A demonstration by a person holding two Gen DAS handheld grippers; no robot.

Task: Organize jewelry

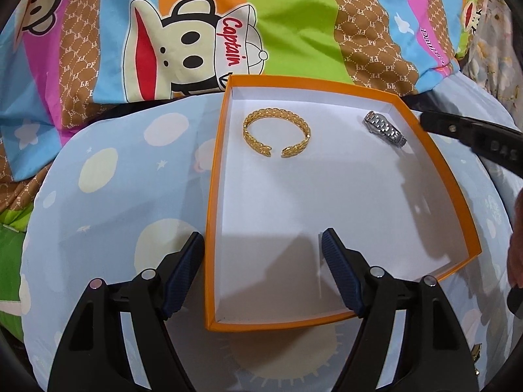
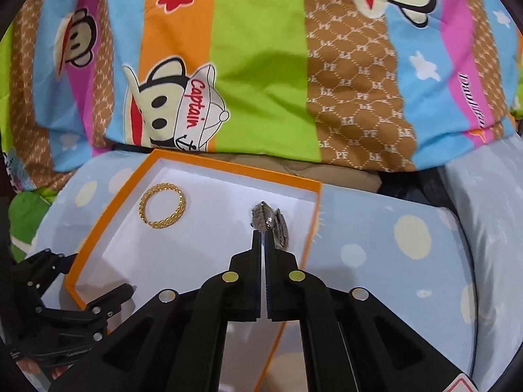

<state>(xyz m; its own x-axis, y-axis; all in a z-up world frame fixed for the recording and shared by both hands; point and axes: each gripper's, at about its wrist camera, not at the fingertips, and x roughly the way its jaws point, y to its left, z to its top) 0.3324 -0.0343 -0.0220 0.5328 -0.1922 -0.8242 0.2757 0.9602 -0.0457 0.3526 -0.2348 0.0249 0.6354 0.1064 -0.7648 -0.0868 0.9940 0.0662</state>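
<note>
Where the pale blue cushion (image 1: 124, 202) with cream dots serves as the resting surface, an orange box (image 1: 215, 170) with a white interior lies open on top of it.

Item 1: gold bracelet (image 1: 276, 137), an open cuff of braided pattern, lying flat on the box floor toward the far left corner.

Item 2: silver watch (image 1: 385, 128) with metal link band, lying on the box floor near the far right wall, well apart from the bracelet. In the right wrist view it sits just past the tips of the right claw (image 2: 264, 232); whether the tips touch it cannot be told.

Item 3: left claw (image 1: 261, 245), jaws spread wide with nothing between the pads, straddling the near left wall of the box, one finger outside over the cushion and the other over the box interior.

Item 4: right claw, jaws closed nearly together, holding nothing visible, positioned above the right side of the box.

Background: striped cartoon monkey bedding (image 1: 287, 26) bunched behind the cushion and box.
</note>
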